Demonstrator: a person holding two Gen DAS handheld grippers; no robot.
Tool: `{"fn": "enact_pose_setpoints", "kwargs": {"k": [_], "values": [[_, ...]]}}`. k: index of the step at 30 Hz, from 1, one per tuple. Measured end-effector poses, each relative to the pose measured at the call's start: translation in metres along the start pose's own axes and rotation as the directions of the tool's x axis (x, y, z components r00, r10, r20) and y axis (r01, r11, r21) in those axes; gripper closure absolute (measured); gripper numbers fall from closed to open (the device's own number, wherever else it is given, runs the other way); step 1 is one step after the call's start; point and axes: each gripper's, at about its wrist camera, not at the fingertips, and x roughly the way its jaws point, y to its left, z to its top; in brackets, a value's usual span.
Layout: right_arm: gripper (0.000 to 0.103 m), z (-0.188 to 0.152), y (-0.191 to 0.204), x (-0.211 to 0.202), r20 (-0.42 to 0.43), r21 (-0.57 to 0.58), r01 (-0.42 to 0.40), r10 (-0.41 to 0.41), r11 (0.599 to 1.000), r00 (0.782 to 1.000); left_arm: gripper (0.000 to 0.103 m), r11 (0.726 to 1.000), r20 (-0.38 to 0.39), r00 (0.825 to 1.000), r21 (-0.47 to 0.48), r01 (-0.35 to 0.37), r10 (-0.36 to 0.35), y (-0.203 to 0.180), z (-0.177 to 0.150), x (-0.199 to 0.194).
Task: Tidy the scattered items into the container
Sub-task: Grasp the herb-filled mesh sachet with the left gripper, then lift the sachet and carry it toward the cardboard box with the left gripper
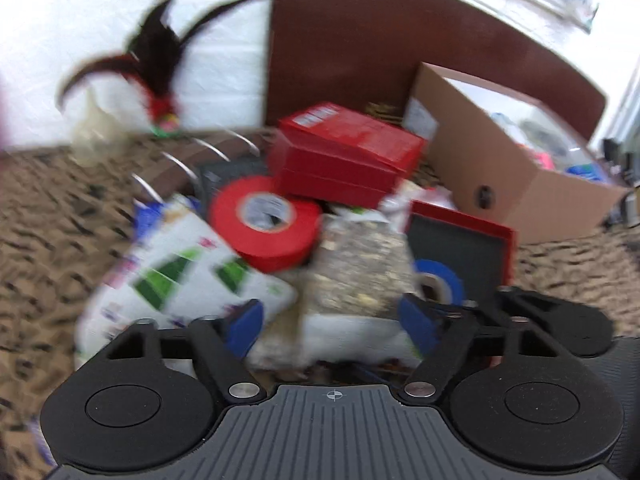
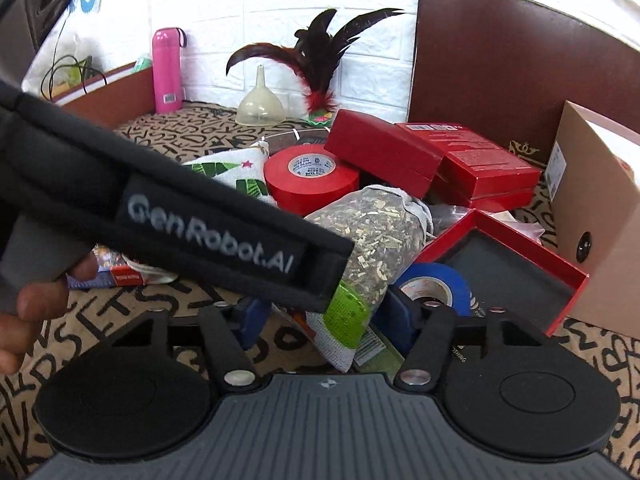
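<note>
A pile of items lies on a patterned cloth. My left gripper (image 1: 332, 324) is open, its blue pads on either side of a clear bag of dried herbs (image 1: 356, 268), not closed on it. My right gripper (image 2: 324, 320) is open too, just in front of the same bag (image 2: 372, 232). Around the bag lie a red tape roll (image 1: 266, 220) (image 2: 310, 178), a blue tape roll (image 1: 440, 280) (image 2: 434, 286), red boxes (image 1: 348, 152) (image 2: 472, 164), a white printed pouch (image 1: 176, 272) and an open red tray (image 2: 508, 272). The cardboard box (image 1: 516, 172) (image 2: 600, 220) stands at the right.
A feather toy (image 2: 320, 68), a funnel (image 2: 260, 104) and a pink bottle (image 2: 167, 70) stand at the back by the white wall. A brown board (image 2: 500, 64) leans behind the box. The left hand's strap (image 2: 180, 216) crosses the right wrist view.
</note>
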Motion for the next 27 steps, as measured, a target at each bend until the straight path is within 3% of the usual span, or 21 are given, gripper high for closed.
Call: {"fn": "enact_pose_setpoints", "kwargs": {"k": [2, 11, 15, 19, 21, 25, 27], "values": [[0.044, 0.000, 0.000, -0.003, 0.003, 0.011, -0.001, 0.001, 1.000, 1.000, 0.044, 1.000, -0.011, 1.000, -0.016, 0.021, -0.021, -0.001, -0.002, 0.000], [0.049, -0.012, 0.007, -0.037, -0.003, 0.021, -0.023, 0.023, 1.000, 1.000, 0.046, 1.000, -0.009, 1.000, 0.005, 0.023, -0.023, -0.020, -0.027, -0.037], [0.050, -0.023, 0.015, -0.063, -0.002, 0.008, -0.037, 0.037, 0.999, 0.999, 0.046, 0.998, -0.009, 0.998, 0.009, 0.058, -0.058, -0.027, -0.050, -0.060], [0.050, -0.045, 0.025, -0.090, -0.022, -0.021, -0.064, 0.063, 0.998, 0.998, 0.022, 0.999, -0.030, 0.999, 0.000, 0.040, -0.040, -0.027, -0.070, -0.066], [0.049, -0.056, 0.030, -0.094, -0.058, -0.049, -0.061, 0.058, 0.997, 0.997, 0.021, 1.000, -0.055, 0.999, 0.011, 0.003, -0.002, -0.025, -0.075, -0.061], [0.046, -0.064, 0.032, -0.089, -0.096, -0.061, -0.028, 0.022, 0.998, 0.995, 0.020, 1.000, -0.102, 0.995, 0.002, 0.021, -0.021, -0.023, -0.077, -0.054], [0.039, -0.065, 0.033, -0.091, -0.087, -0.056, -0.033, 0.028, 0.998, 0.996, 0.016, 1.000, -0.107, 0.994, 0.011, 0.025, -0.024, -0.024, -0.077, -0.052]]}}
